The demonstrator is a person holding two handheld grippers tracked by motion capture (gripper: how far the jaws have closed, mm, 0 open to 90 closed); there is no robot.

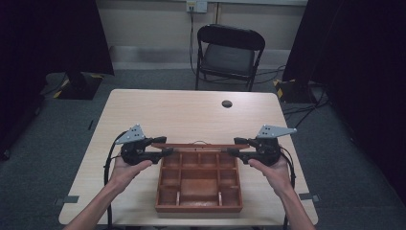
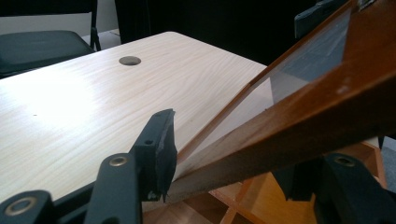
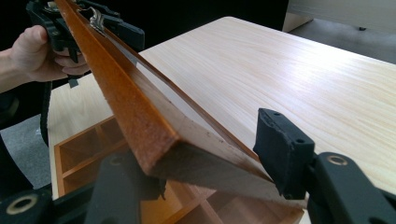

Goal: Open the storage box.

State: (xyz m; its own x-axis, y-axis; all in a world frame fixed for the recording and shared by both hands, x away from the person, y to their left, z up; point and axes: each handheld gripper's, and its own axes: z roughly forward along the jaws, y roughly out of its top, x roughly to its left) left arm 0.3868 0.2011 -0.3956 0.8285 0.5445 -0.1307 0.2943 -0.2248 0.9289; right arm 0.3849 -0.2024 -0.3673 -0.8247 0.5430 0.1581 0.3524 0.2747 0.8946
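- Wooden brown compartment box point(image 1: 198, 184) sits on our pale wood table point(image 1: 182, 112).
- We grip its raised glass-paned wooden lid point(image 1: 198, 146): left tool point(image 1: 167, 151) and right tool point(image 1: 233, 149) each clamp an end.

A compartmented box point(image 1: 198, 184) sits on the bench point(image 1: 182, 112) at its near edge — its lid point(image 1: 198, 146) raised at the back, a chair point(image 1: 229, 55) beyond.

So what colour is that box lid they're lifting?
Reddish-brown wood with a clear pane; the lid shows best in the right gripper view.
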